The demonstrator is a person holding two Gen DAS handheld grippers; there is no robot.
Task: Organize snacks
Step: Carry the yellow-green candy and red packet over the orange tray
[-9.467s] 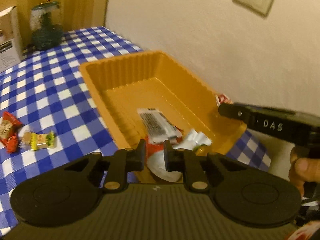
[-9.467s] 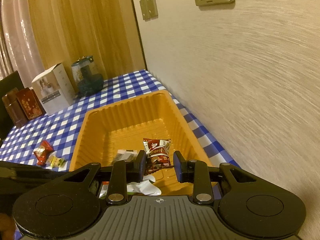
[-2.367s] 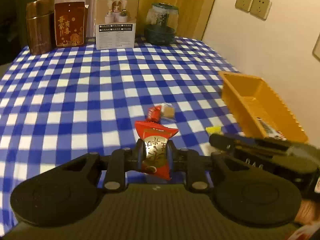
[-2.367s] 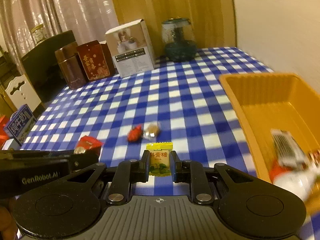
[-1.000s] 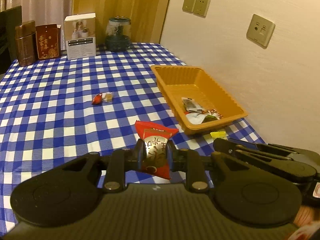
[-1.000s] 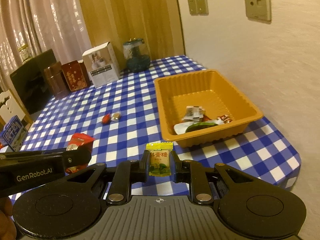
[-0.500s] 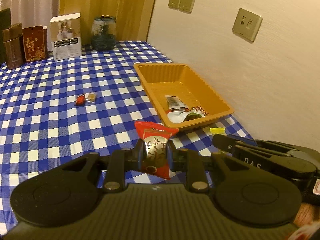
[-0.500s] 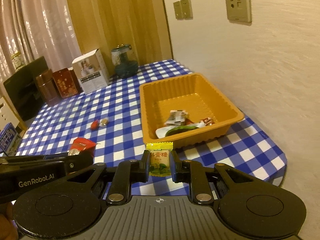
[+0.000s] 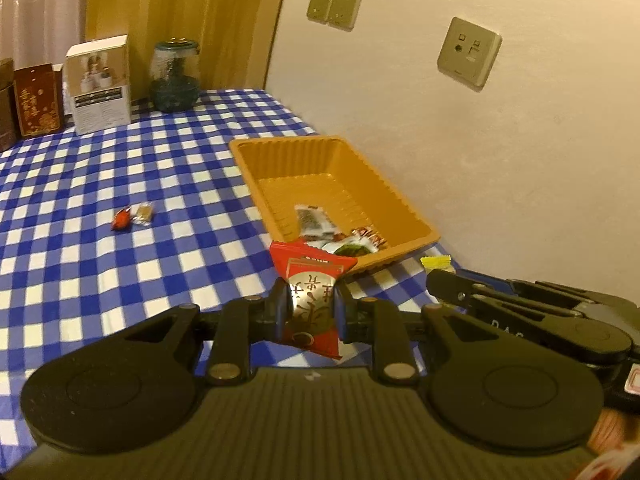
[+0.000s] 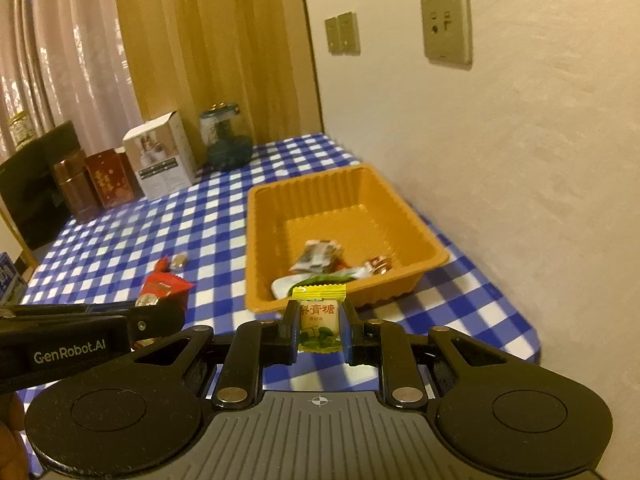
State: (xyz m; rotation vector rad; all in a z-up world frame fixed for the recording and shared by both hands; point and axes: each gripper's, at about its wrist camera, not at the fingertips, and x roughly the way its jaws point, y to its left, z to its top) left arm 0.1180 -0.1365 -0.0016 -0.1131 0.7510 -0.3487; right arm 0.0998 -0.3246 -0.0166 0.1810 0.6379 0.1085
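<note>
Two snacks are held above the checked tablecloth [image 9: 80,264], short of the orange tray [image 10: 420,236]: the left gripper [image 9: 310,312] clamps a red packet [image 9: 310,296], the right gripper [image 10: 319,326] a yellow-green candy [image 10: 319,316]. Several wrappers [image 10: 320,258] lie in the tray's near end. One red and one clear-wrapped sweet [image 9: 132,216] sit together on the cloth, well left of the tray.
</note>
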